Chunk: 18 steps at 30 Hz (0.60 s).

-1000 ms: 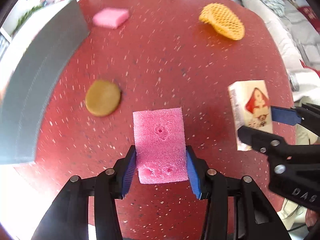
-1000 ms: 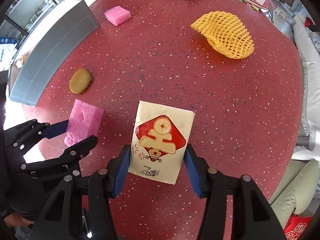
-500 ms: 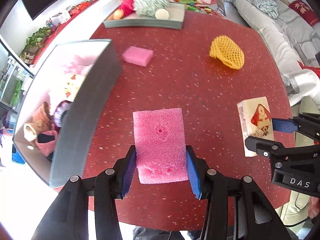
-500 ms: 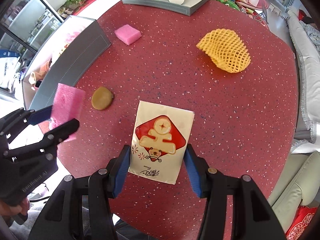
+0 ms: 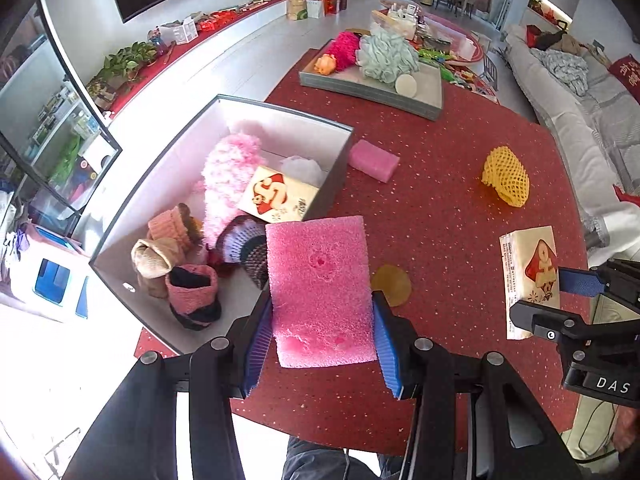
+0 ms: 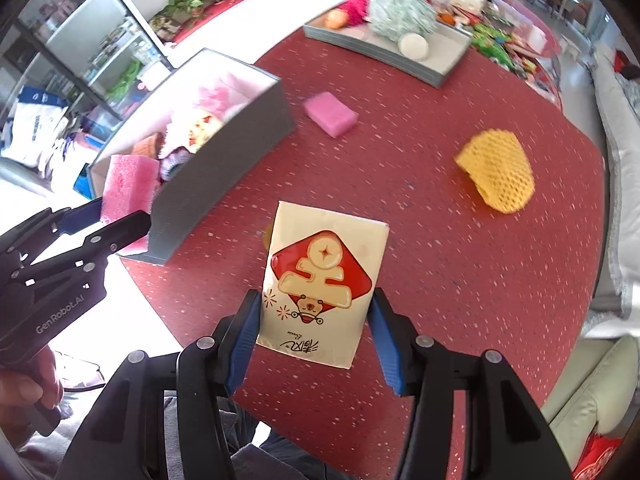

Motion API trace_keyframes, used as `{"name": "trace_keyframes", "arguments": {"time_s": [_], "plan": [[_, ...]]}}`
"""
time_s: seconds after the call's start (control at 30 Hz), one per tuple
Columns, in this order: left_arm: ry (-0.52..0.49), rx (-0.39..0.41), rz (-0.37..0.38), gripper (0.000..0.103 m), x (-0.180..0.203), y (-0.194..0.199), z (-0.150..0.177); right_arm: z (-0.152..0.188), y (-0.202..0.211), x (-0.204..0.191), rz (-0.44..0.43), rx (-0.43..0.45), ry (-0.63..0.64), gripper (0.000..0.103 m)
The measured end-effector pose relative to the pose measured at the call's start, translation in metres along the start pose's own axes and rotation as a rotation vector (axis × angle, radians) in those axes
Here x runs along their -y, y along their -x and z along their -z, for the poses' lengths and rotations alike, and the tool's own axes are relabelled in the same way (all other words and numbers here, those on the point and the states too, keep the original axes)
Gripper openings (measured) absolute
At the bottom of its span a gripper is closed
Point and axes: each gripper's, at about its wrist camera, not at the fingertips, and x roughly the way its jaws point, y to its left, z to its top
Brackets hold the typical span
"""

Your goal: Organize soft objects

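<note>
Roughly halfway: grey box (image 5: 328, 184) already stuffed, left gripper (image 5: 320, 344) clamping the pink sponge (image 5: 320, 284) at its rim, right gripper (image 6: 312, 344) squeezing a tissue pack (image 6: 324, 280), 3 more lying on the table (image 5: 440, 208)

We lift both grippers higher off the desk (image 5: 460, 208) — the pink sponge (image 5: 320, 288) now hangs at the grey box's (image 5: 336, 168) near corner, its contents newly in sight.

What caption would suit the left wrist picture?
Left gripper carries a pink sponge toward the grey box of soft things.
</note>
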Motion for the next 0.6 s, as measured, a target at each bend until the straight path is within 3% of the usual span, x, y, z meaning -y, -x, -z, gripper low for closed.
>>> {"name": "trace_keyframes", "arguments": {"time_s": [0.3, 0.6], "plan": [[0.087, 0.015, -0.033, 0.048, -0.058, 0.006, 0.001, -0.027, 0.006, -0.074, -0.017, 0.023, 0.165, 0.056], [0.097, 0.039, -0.042, 0.048, -0.096, 0.015, 0.014, -0.041, 0.003, -0.121, -0.022, 0.03, 0.243, 0.056]]}}
